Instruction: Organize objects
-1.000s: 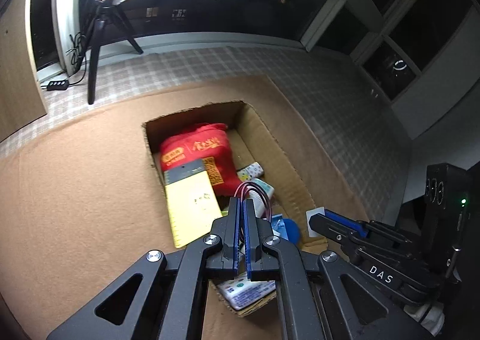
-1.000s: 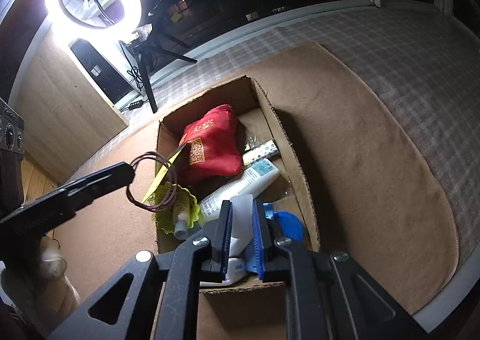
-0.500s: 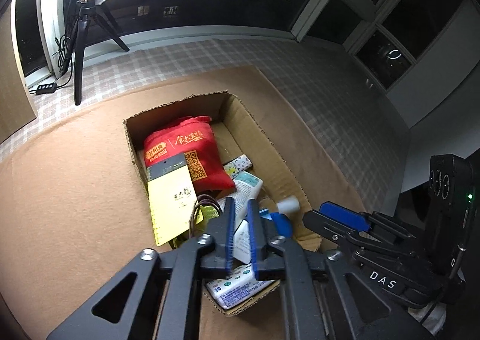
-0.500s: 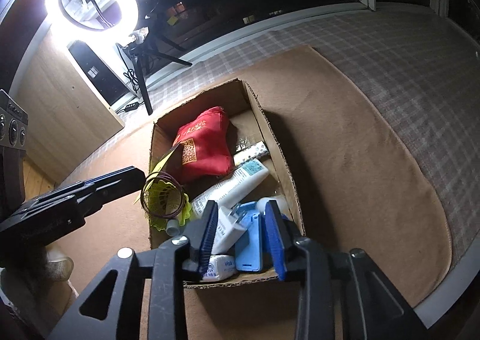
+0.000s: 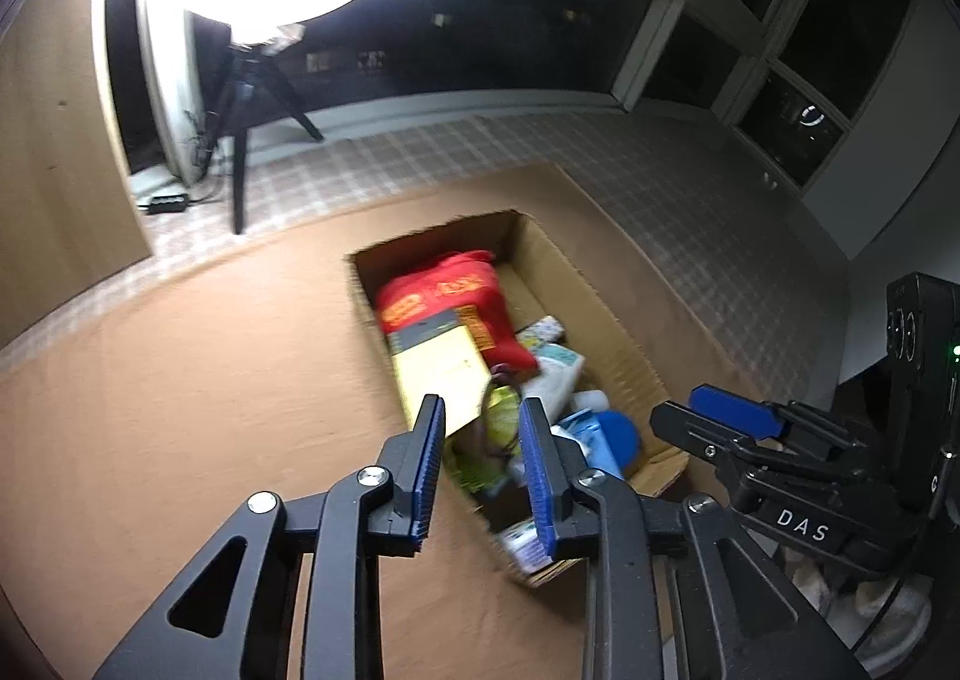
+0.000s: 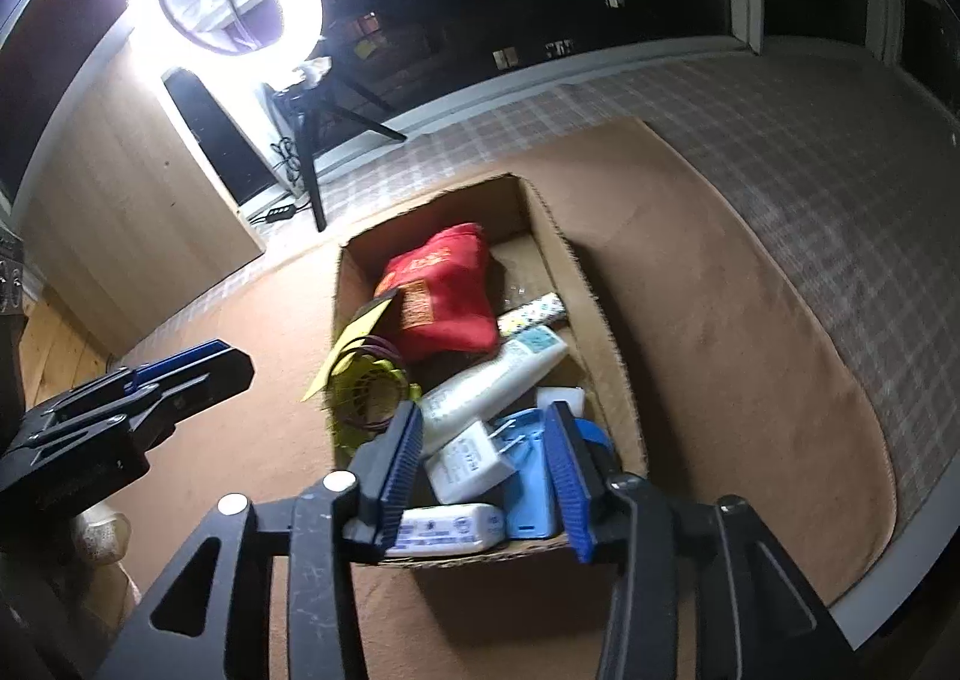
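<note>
An open cardboard box [image 6: 600,332] sits on a brown mat. Inside lie a red pouch [image 6: 444,302], a white tube [image 6: 492,380], a white plug charger [image 6: 471,461], a blue item [image 6: 531,479], a white packet [image 6: 447,527] and a yellow-green item with a dark red cable coil [image 6: 366,380] on it. My right gripper [image 6: 483,410] hovers over the box's near end, jaws opening, the charger lying loose below them. My left gripper [image 5: 481,404] hangs above the box's [image 5: 576,308] left side by a yellow notebook [image 5: 441,368], jaws opening with nothing gripped.
A lit ring light on a tripod [image 5: 240,140] stands at the back on a checked floor, with a power strip [image 5: 168,203] beside it. A wooden panel [image 6: 138,212] rises at the left. Dark windows run along the far side. The brown mat [image 6: 720,350] surrounds the box.
My left gripper let go of the cable coil, which now lies in the box. My right gripper released the white charger. Both sets of jaws spread and drew back from the box.
</note>
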Tool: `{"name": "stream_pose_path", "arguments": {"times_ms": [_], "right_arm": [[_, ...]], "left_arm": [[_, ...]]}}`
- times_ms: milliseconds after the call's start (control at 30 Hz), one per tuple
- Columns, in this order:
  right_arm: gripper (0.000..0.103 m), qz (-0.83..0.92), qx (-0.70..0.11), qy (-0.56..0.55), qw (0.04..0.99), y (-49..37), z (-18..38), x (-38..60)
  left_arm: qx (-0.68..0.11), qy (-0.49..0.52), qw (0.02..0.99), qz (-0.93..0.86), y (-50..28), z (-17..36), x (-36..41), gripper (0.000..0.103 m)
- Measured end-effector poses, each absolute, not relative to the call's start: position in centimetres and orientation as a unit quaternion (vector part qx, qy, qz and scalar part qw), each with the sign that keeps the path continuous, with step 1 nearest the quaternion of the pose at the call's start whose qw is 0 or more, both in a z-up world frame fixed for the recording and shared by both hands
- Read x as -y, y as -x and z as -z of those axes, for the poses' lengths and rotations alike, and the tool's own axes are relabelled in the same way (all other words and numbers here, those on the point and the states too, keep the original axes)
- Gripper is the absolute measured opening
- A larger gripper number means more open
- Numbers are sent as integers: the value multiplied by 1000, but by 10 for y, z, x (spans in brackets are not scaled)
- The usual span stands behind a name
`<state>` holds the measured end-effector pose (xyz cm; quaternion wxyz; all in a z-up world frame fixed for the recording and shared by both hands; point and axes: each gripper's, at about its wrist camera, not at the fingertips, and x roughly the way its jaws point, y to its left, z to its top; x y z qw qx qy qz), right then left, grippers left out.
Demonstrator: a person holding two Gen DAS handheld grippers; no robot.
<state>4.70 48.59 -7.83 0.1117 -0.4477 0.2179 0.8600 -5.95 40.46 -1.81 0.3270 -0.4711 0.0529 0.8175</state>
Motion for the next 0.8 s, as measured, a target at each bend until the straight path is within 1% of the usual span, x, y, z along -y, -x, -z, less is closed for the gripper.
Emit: {"name": "stream_pose_path", "arguments": {"times_ms": [100,167,233,300,367,433,533,667,800], "right_arm": [[42,-863,-210,448,102,-44,75,-469],[43,-866,-202,448,95,-41,72,-456],[47,-869,-194,448,88,-39,69,-442],[50,-871,-187,446,80,-36,66,-427],[55,-875,-178,444,73,-33,62,-410],[64,-880,-166,440,69,-30,58,-392],[68,-887,-151,433,62,-25,52,-366],[69,-889,-138,434,50,-17,52,-330],[70,-889,-132,436,44,-13,57,-301]], "left_arm": [[-48,467,315,-825,55,15,-381,34],[-45,464,304,-831,53,13,-364,40],[-43,460,293,-837,50,11,-347,44],[-38,455,278,-845,47,9,-326,52],[-33,450,262,-853,44,6,-304,67],[-27,446,244,-861,42,4,-282,73],[-21,442,215,-871,37,2,-248,83],[-13,447,183,-875,33,6,-204,87],[-8,455,151,-877,28,14,-165,89]]}}
